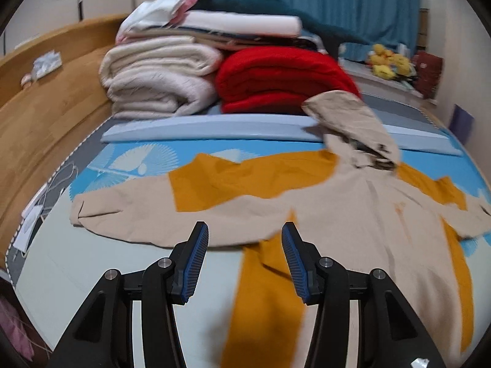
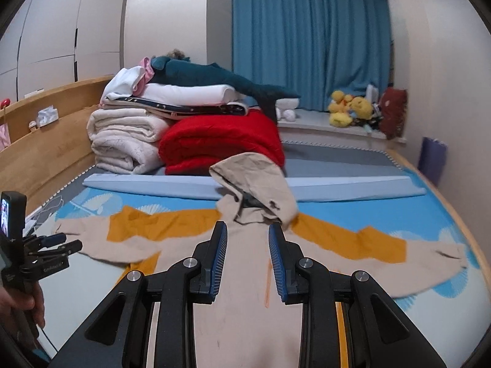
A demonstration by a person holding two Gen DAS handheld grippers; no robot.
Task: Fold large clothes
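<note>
A beige and mustard hooded sweatshirt (image 1: 353, 214) is lying spread flat across the bed (image 1: 92, 276), filling the middle of both views, its sleeves reaching out sideways and its hood (image 2: 254, 181) pointing toward the folded red blanket (image 2: 221, 144) and cream blanket (image 1: 159, 82) stacked at the upper centre. The left tool (image 1: 245, 260) is hanging above the sweatshirt with its jaws apart and nothing between them. The right tool (image 2: 248, 257) is likewise standing apart over the sweatshirt's body, gripping nothing.

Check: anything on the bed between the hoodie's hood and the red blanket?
Only the light blue folded strip runs between hood and red blanket; the hood tip drapes over it. Clearest in the right wrist view.
</note>
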